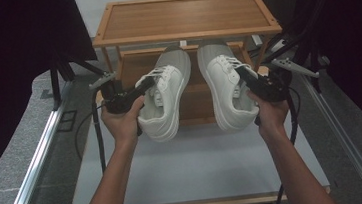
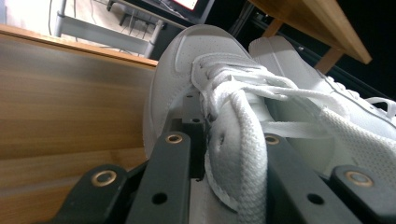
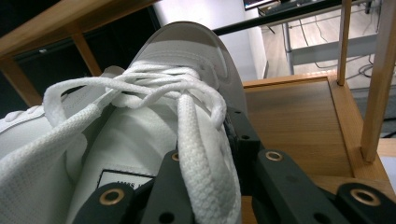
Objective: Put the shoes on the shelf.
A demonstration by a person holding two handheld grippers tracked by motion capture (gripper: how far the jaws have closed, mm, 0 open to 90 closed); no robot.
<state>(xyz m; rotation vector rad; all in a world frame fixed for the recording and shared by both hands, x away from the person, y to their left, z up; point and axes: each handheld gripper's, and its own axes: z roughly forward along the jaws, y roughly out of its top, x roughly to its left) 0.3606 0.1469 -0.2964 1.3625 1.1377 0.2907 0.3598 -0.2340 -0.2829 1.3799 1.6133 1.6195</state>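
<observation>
Sneakers hang over the wooden rack's lower shelf [image 1: 140,65]: left sneaker [image 1: 166,96] pinched at its collar by the left gripper [image 1: 140,90], right sneaker [image 1: 225,87] likewise by the right gripper [image 1: 247,75]; toes hidden beneath the top shelf [image 1: 186,16].

A shelf rack [image 1: 187,33] stands at the far end of the desk [image 1: 196,176]. Two shoes lie side by side, toes under the top shelf and heels out over the lower shelf's near edge: the left shoe [image 1: 166,101] beside the right shoe [image 1: 225,90]. The left gripper [image 1: 133,94] sits at the left shoe's outer side, the right gripper [image 1: 252,80] at the right shoe's.
</observation>
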